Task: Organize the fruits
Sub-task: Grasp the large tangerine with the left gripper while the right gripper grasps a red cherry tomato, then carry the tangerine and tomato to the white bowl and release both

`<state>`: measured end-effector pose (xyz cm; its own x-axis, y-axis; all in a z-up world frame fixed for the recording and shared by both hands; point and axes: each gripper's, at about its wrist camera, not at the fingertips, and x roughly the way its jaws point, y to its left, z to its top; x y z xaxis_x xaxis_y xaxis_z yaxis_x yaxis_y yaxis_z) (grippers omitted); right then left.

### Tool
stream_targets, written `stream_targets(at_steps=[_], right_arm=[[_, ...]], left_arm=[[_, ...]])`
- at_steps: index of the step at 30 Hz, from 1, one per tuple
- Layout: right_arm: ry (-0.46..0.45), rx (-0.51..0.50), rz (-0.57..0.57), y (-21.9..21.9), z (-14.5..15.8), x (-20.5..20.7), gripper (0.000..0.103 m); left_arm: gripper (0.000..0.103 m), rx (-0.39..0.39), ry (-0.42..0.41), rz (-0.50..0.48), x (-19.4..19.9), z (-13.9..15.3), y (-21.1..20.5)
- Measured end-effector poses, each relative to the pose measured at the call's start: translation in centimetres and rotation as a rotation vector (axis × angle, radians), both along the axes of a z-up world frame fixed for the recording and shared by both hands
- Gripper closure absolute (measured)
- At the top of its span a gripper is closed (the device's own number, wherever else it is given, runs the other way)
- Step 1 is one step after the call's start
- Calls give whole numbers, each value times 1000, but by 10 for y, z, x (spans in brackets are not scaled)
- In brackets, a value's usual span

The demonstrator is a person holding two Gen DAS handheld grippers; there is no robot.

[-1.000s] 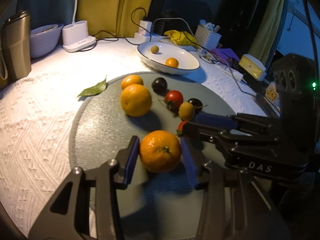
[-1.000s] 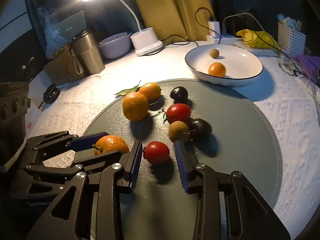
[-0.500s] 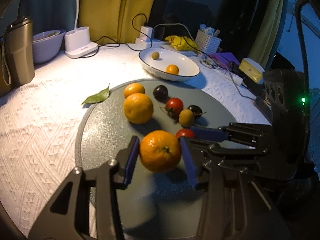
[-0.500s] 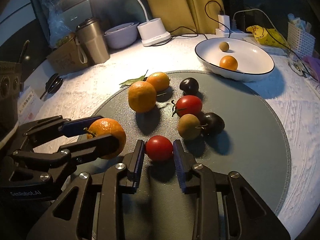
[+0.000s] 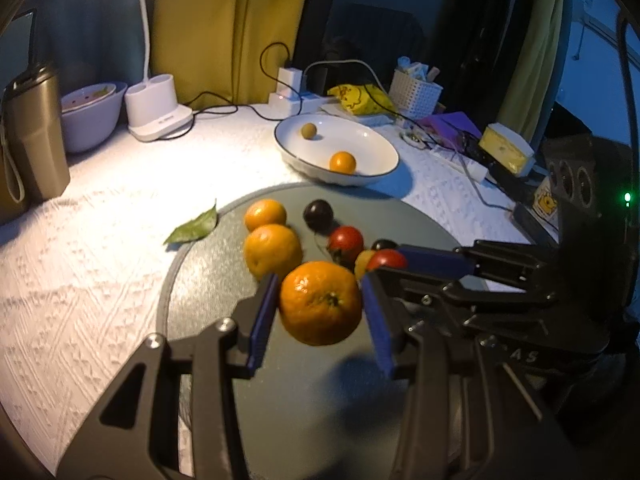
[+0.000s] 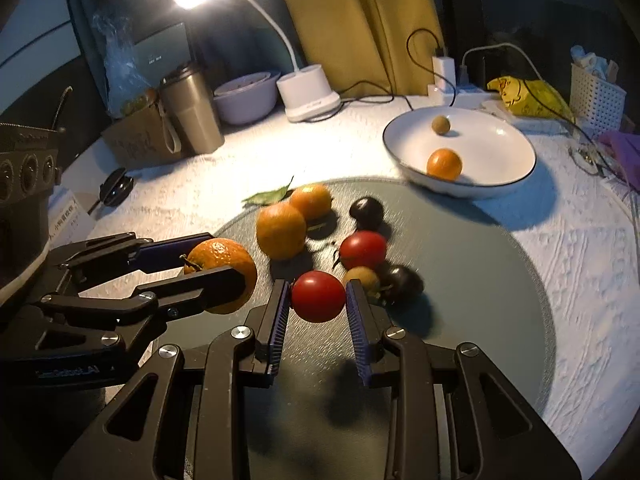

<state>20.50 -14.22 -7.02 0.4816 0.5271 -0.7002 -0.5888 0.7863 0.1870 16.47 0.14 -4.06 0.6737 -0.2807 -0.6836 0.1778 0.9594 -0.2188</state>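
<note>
My left gripper (image 5: 319,292) is shut on a large orange (image 5: 320,304), held just above the round grey mat (image 5: 208,288); a shadow lies beneath it. My right gripper (image 6: 317,292) is shut on a red tomato (image 6: 318,297), also a little off the mat (image 6: 480,280). The two grippers hang side by side, the left gripper (image 6: 220,260) to the left. Two oranges (image 6: 280,230), two dark plums (image 6: 366,212), another tomato (image 6: 362,249) and a yellowish fruit (image 6: 361,279) lie on the mat. Beyond it, a white bowl (image 6: 492,144) holds a small orange (image 6: 444,164) and a small brownish fruit (image 6: 441,125).
A green leaf (image 6: 268,197) lies at the mat's far left edge. A steel tumbler (image 6: 192,112), a purple bowl (image 6: 246,98) and a white lamp base (image 6: 308,94) stand at the back left. Cables, a yellow bag (image 6: 528,96) and a white basket (image 6: 596,92) crowd the back right.
The right gripper's jaws closed onto the red tomato and raised it off the mat. The left gripper kept its hold on the orange and rose slightly.
</note>
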Motion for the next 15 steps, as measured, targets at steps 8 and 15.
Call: stream_targets(at_steps=[8,15], right_arm=[[-40,24,-38,-20,16,22,72],[-62,39,-69,-37,23,46,72]], left_arm=[[59,18,-8,3,17,8,-6],[59,30,-13,-4,37,14,-12]])
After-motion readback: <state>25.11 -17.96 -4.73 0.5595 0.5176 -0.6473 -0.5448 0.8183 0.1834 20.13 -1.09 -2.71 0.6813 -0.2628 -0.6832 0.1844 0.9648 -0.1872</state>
